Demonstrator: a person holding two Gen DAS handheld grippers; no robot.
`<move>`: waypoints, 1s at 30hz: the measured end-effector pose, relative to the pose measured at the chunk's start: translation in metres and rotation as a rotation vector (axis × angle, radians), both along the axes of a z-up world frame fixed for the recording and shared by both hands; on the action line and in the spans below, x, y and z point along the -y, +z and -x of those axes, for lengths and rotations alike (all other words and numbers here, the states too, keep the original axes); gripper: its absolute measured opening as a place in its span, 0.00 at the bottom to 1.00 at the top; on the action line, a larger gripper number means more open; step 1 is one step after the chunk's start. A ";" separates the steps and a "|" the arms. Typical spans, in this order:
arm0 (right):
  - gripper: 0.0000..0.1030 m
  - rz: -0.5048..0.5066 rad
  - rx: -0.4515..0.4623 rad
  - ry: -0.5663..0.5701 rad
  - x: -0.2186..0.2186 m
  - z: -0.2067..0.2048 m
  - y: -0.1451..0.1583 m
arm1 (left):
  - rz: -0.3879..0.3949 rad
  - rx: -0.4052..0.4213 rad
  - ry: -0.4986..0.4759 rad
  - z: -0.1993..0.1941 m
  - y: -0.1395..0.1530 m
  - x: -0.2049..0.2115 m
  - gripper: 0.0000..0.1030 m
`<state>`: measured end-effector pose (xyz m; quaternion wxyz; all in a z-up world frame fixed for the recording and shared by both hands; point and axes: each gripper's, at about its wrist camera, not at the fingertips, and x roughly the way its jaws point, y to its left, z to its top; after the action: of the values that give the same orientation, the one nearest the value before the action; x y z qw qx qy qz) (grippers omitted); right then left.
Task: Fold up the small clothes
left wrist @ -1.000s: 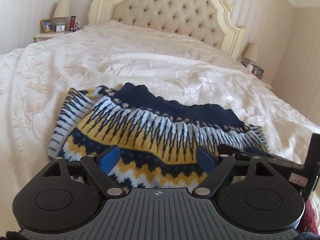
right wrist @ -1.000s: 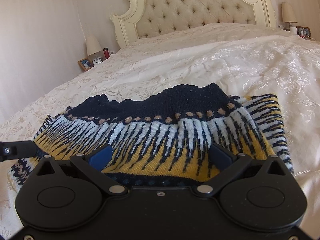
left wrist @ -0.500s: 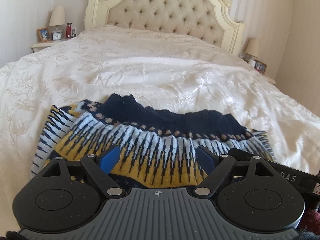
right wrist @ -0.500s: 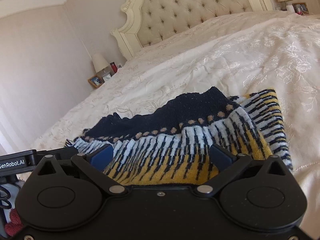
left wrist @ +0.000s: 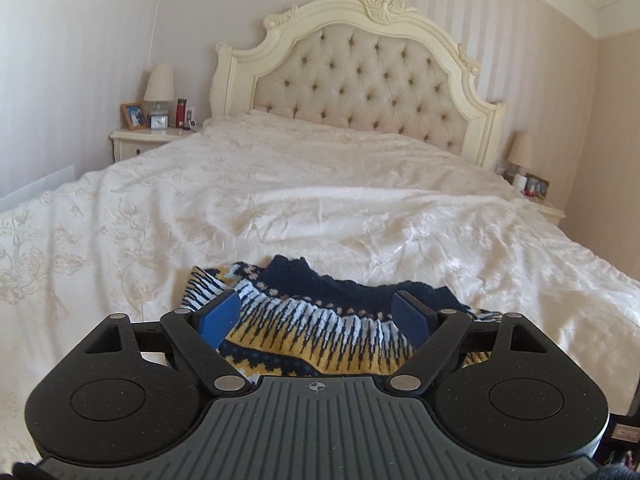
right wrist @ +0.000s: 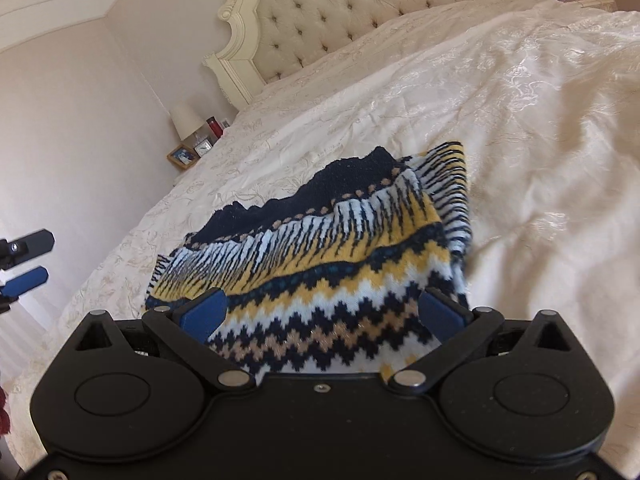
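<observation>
Left tongs (left wrist: 316,316) and right tongs (right wrist: 322,314) both spread wide, gripping nothing — patterned knit sweater (right wrist: 320,248) bunched just ahead on bed (left wrist: 320,208).

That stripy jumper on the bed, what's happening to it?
A person is folding it, using a gripper in each hand. The navy, yellow and white knitted jumper lies bunched on the cream bedspread. The right gripper is open, its blue fingers on either side of the near edge, though it is hard to tell whether they touch the wool. The left gripper is also open, close to the jumper and pinching nothing. The fold does not look finished.
</observation>
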<state>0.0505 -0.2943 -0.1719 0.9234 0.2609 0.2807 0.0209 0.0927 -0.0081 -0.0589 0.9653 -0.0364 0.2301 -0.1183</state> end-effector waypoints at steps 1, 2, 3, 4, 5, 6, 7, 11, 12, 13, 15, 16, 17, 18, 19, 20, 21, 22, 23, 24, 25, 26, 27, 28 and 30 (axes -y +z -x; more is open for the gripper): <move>0.99 0.014 -0.009 0.001 0.001 0.006 0.003 | -0.004 0.018 0.001 0.005 0.003 0.000 0.80; 0.99 0.030 -0.018 -0.002 0.002 0.013 0.007 | -0.005 0.031 0.007 0.008 0.005 0.000 0.80; 0.99 0.039 -0.023 -0.006 0.003 0.018 0.011 | -0.002 0.048 0.019 0.012 0.007 -0.001 0.80; 0.99 0.043 -0.026 -0.006 0.005 0.023 0.015 | 0.002 0.066 0.024 0.015 0.008 -0.001 0.80; 0.99 0.042 -0.027 -0.003 0.006 0.027 0.018 | -0.004 0.079 0.021 0.017 0.008 -0.001 0.80; 0.99 0.040 -0.028 -0.003 0.007 0.029 0.021 | -0.023 0.077 0.011 0.017 0.007 0.001 0.80; 0.99 0.038 -0.031 -0.004 0.009 0.031 0.023 | -0.046 0.064 -0.003 0.015 0.004 0.004 0.80; 0.99 0.034 -0.053 -0.022 0.016 0.033 0.022 | -0.086 0.001 -0.063 0.008 -0.014 0.011 0.80; 0.99 0.032 -0.061 -0.029 0.018 0.033 0.019 | -0.094 -0.022 -0.075 0.005 -0.020 0.013 0.80; 0.99 0.030 -0.068 -0.035 0.020 0.032 0.016 | -0.098 -0.042 -0.083 0.001 -0.026 0.015 0.80; 0.99 0.025 -0.089 -0.055 0.027 0.029 0.007 | -0.099 -0.077 -0.091 -0.005 -0.038 0.017 0.80; 0.99 0.020 -0.098 -0.065 0.030 0.026 0.002 | -0.101 -0.093 -0.096 -0.008 -0.044 0.018 0.80; 0.99 0.011 -0.104 -0.070 0.033 0.023 -0.004 | -0.104 -0.105 -0.097 -0.013 -0.050 0.020 0.80; 0.99 0.000 -0.109 -0.074 0.036 0.020 -0.009 | -0.109 -0.113 -0.096 -0.017 -0.055 0.022 0.80; 0.99 -0.014 -0.113 -0.077 0.040 0.016 -0.014 | -0.115 -0.121 -0.096 -0.021 -0.061 0.023 0.80; 0.99 -0.031 -0.116 -0.078 0.044 0.011 -0.020 | -0.119 -0.126 -0.099 -0.027 -0.067 0.026 0.80; 0.99 -0.048 -0.114 -0.076 0.048 0.007 -0.026 | -0.126 -0.129 -0.107 -0.033 -0.072 0.029 0.80; 0.99 -0.062 -0.111 -0.072 0.051 0.001 -0.030 | -0.133 -0.130 -0.115 -0.039 -0.077 0.031 0.80; 0.99 -0.080 -0.109 -0.068 0.055 -0.006 -0.036 | -0.145 -0.129 -0.125 -0.048 -0.082 0.034 0.80; 1.00 -0.095 -0.103 -0.067 0.059 -0.013 -0.040 | -0.162 -0.128 -0.135 -0.057 -0.089 0.039 0.80; 1.00 -0.113 -0.097 -0.065 0.062 -0.021 -0.044 | -0.177 -0.131 -0.143 -0.067 -0.095 0.043 0.80; 1.00 -0.131 -0.088 -0.060 0.064 -0.028 -0.046 | -0.190 -0.140 -0.151 -0.078 -0.101 0.046 0.80; 1.00 -0.146 -0.080 -0.056 0.066 -0.034 -0.048 | -0.199 -0.151 -0.158 -0.086 -0.107 0.049 0.80; 1.00 -0.164 -0.077 -0.051 0.067 -0.042 -0.049 | -0.209 -0.166 -0.166 -0.096 -0.113 0.052 0.80; 1.00 -0.195 -0.086 -0.040 0.068 -0.056 -0.049 | -0.230 -0.207 -0.173 -0.111 -0.125 0.055 0.80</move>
<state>0.1064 -0.3622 -0.2211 0.8810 0.3556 0.3115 0.0183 0.2041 -0.0634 -0.1843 0.9204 0.0824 0.3427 -0.1695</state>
